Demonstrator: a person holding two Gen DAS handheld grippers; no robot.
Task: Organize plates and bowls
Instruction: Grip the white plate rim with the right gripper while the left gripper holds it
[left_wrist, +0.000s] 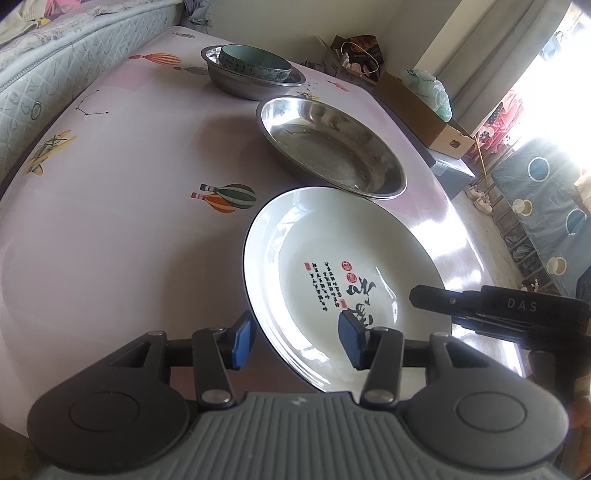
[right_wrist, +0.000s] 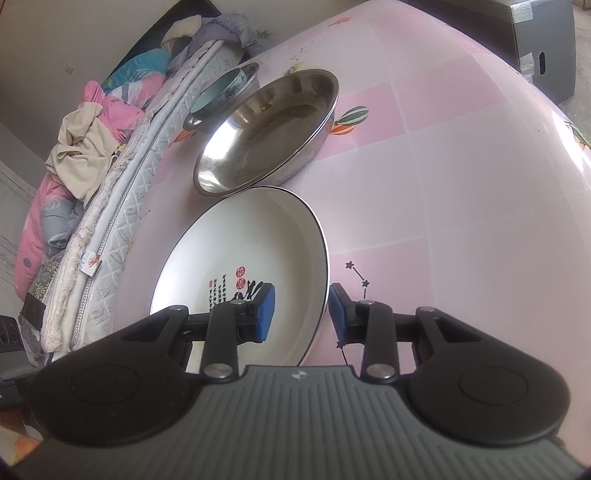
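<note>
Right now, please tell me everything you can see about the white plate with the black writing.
The white plate looks like glazed ceramic, round and shallow, with a thin dark rim line. Black calligraphy and small red seals are printed inside. It is empty. Its far edge overlaps the steel pan in both views. The left gripper and the right gripper each straddle the plate's rim, one blue-padded finger inside, one outside; whether the pads press cannot be told.

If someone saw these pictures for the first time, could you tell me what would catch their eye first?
Probably the white plate with calligraphy, nearest the cameras on the pink table, with the left tool and right tool each straddling its rim from opposite sides. Just beyond it sits a shiny steel plate, and farther back a teal bowl nested in a steel basin.
</note>
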